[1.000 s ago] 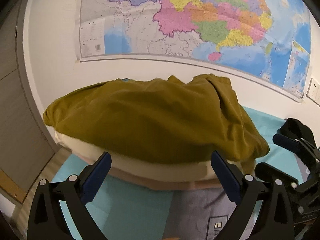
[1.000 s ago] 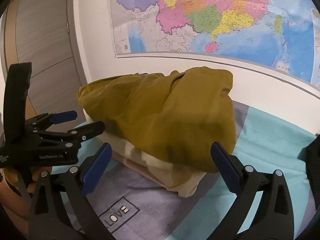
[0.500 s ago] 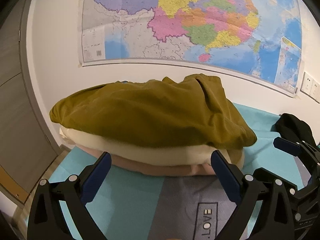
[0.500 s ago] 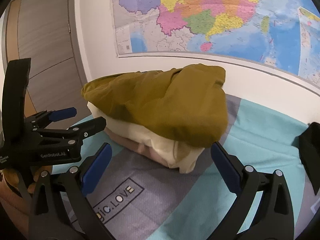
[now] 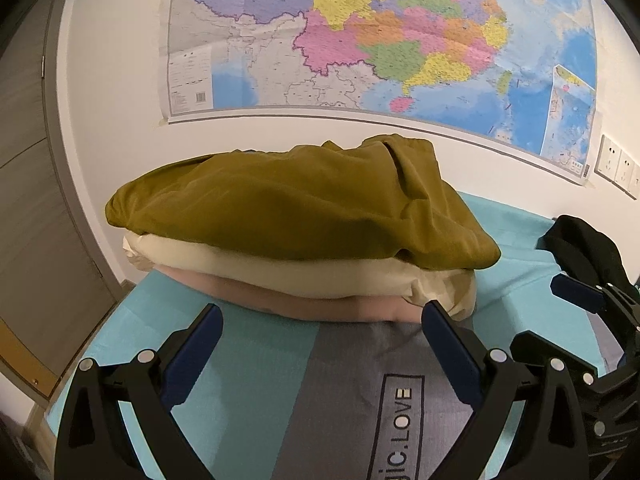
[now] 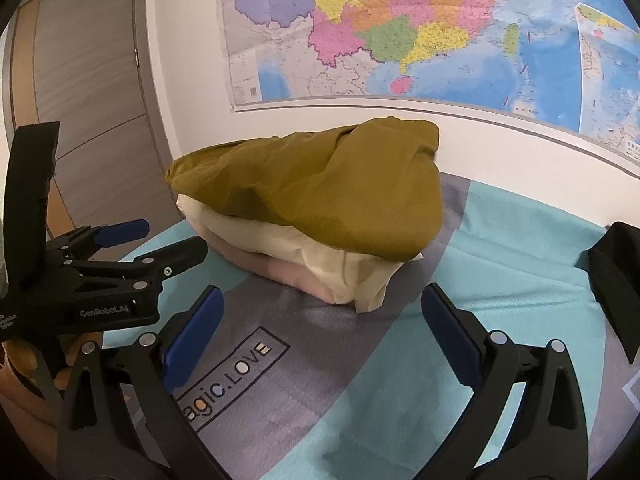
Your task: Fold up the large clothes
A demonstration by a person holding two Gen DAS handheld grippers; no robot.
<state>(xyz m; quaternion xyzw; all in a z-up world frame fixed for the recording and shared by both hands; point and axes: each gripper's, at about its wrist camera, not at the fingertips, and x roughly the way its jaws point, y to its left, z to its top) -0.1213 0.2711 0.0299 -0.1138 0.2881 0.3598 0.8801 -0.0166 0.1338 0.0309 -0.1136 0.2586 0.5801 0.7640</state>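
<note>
A folded olive-brown garment (image 5: 296, 208) lies on top of a stack, over a folded cream garment (image 5: 304, 276) and a pink one (image 5: 320, 308), on the bed by the wall. The stack also shows in the right wrist view (image 6: 320, 196). My left gripper (image 5: 320, 340) is open and empty, just in front of the stack, apart from it. My right gripper (image 6: 320, 328) is open and empty, a little in front of the stack. The left gripper also shows at the left of the right wrist view (image 6: 132, 244).
The bed has a teal and grey sheet (image 5: 248, 360) with printed lettering (image 6: 232, 376). A black garment (image 5: 580, 244) lies at the right; it also shows in the right wrist view (image 6: 616, 276). A large map (image 5: 380, 40) hangs on the wall. A grey door (image 6: 84, 92) stands left.
Both grippers have drawn back from the stack, so it looks smaller and more of the sheet shows. The stack has not moved.
</note>
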